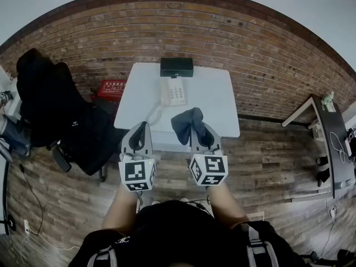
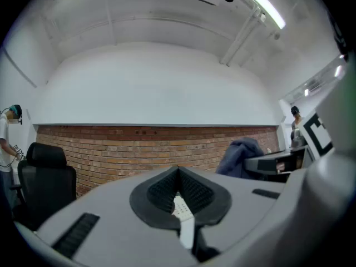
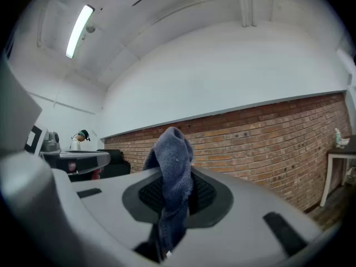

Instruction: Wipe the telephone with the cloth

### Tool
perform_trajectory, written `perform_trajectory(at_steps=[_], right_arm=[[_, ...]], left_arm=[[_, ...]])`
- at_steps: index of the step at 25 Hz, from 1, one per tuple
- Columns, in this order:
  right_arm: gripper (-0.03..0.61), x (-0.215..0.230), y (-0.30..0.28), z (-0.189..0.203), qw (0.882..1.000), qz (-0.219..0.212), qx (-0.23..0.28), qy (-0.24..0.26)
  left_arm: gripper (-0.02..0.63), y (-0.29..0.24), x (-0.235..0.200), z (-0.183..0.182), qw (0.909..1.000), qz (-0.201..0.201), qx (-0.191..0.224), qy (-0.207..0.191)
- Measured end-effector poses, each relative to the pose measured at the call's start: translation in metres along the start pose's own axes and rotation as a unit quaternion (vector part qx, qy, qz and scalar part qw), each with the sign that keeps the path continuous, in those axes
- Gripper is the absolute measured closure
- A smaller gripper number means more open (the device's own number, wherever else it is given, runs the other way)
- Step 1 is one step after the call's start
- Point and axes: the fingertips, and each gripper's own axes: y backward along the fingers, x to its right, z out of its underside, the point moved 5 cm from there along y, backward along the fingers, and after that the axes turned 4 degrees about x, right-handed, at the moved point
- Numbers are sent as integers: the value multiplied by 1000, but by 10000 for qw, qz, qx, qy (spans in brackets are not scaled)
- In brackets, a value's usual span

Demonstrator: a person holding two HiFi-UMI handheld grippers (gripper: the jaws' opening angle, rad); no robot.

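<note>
Cloth point(image 3: 173, 149), pinched in right hand-held gripper point(image 3: 177, 174)

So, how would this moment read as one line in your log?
left gripper: shut, empty | right gripper: shut on cloth | telephone: on table, untouched | stage: wiping not begun

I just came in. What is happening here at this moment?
A person holds a tool in each hand at the near edge of a white table. The right tool is shut on a blue-grey cloth, which sticks up from its jaws. The left tool is shut and holds nothing. A white telephone lies on the table, with a black box behind it. Neither tool touches the telephone, so the wiping has not yet begun.
</note>
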Motion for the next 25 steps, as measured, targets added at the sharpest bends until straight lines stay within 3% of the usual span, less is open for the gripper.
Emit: perform_trajectory(at_steps=[9,13,19,25], right_arm=[[525,18,3,1,9994,247,170,-155],[523,26,2,0,9995,82,148,-269],[523,38,6,1,9997,-150,169,-21],[523,54,15,7,9993,-347,135,-61]], left_arm=[[618,-3,5,0,10000,-20,9,-66],[617,-7,10,-3,9999,-102,0,122],[618,-9,29,-3,9996,-281,5,-105],[618,-5,55,6,9990,-433,-50,-53]])
